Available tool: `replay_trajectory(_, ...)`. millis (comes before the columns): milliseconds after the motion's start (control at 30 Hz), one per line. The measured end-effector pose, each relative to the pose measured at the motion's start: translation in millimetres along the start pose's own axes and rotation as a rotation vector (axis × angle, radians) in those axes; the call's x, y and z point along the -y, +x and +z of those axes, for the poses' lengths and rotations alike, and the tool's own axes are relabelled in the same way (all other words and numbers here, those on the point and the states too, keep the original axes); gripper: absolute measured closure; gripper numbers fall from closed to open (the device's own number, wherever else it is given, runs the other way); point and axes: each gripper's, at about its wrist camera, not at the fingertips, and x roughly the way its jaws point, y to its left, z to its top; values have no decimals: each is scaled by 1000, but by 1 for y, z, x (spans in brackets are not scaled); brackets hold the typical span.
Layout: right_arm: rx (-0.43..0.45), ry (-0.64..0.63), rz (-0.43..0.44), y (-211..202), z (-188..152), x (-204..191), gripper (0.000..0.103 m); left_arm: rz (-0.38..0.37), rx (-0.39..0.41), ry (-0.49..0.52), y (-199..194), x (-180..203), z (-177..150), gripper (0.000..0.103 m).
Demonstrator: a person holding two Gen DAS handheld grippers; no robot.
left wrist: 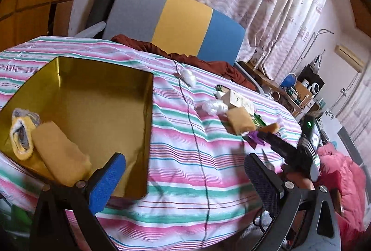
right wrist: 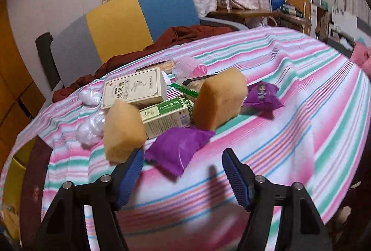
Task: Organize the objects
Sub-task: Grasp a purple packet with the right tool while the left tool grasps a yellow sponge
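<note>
A gold box (left wrist: 97, 98) lies open on the striped tablecloth (left wrist: 190, 158), holding a yellow sponge (left wrist: 60, 156) and a yellow fuzzy item (left wrist: 20, 135). My left gripper (left wrist: 185, 181) is open and empty, just right of the box. In the right wrist view a pile lies ahead: two tan sponges (right wrist: 123, 130) (right wrist: 220, 98), a cream box (right wrist: 136, 88), a green box (right wrist: 167, 114) and two purple pouches (right wrist: 178, 149) (right wrist: 262, 95). My right gripper (right wrist: 183, 172) is open. The nearer pouch lies just ahead of its tips, untouched by the pads.
White plastic wads (right wrist: 90, 128) and a pink ball (right wrist: 199, 70) sit in the pile. A grey, yellow and blue chair (left wrist: 180, 21) with a brown cloth (left wrist: 204, 63) stands behind the table. A dark red booklet (right wrist: 34, 181) lies at the near left. Pink bedding (left wrist: 343, 172) is at the right.
</note>
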Motion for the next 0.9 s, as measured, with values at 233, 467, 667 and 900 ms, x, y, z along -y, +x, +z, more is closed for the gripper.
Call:
replay_trajectory(233,-32,-22,-24,26,10,-1,47,-5,-32,-20,8,12,-12,0)
replay_trajectory(467,-19,-106,5,26,-6,5,60,-11,-69,-22,21,19,-15,0)
replay_trajectory(667,22,-112,74,19,-14,18,61,-16,-84,16,38,37,-7,0)
replay_trajectory(900,54,-101,125,16,-19,25,61,-45,-136,-26,87,62,12,0)
